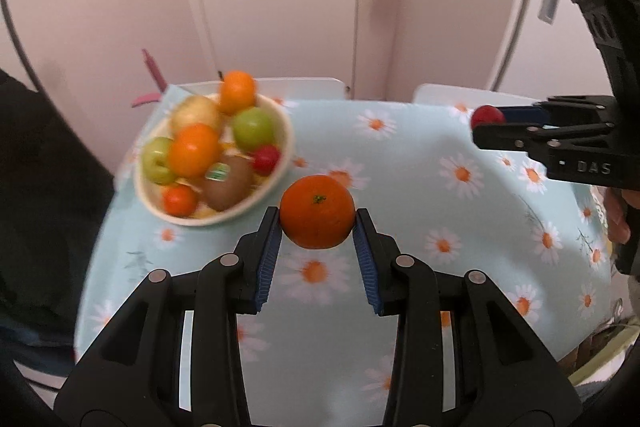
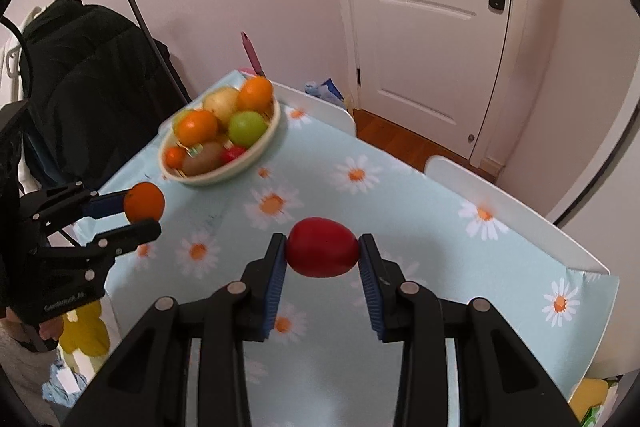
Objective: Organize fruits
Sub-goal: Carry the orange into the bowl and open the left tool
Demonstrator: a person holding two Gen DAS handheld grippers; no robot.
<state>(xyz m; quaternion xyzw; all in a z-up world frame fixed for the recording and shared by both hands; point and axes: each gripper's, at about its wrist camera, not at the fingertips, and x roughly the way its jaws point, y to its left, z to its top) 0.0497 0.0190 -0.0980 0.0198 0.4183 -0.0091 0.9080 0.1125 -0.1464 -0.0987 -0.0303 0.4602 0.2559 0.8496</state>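
Note:
My left gripper [image 1: 317,223] is shut on an orange tangerine [image 1: 317,211] and holds it above the table, right of the bowl. It also shows in the right wrist view [image 2: 144,203]. My right gripper [image 2: 322,250] is shut on a red plum-like fruit [image 2: 322,247] above the table's middle; the fruit shows in the left wrist view [image 1: 486,115]. A cream bowl [image 1: 280,163] at the table's far left corner holds oranges, green apples, a kiwi, a yellow fruit and small red fruits. It shows in the right wrist view [image 2: 240,167].
The table wears a light blue daisy tablecloth [image 1: 400,155]. White chairs [image 2: 500,195] stand at the far side. A dark coat on a rack [image 2: 92,75] hangs left of the table. A white door [image 2: 432,7] is behind.

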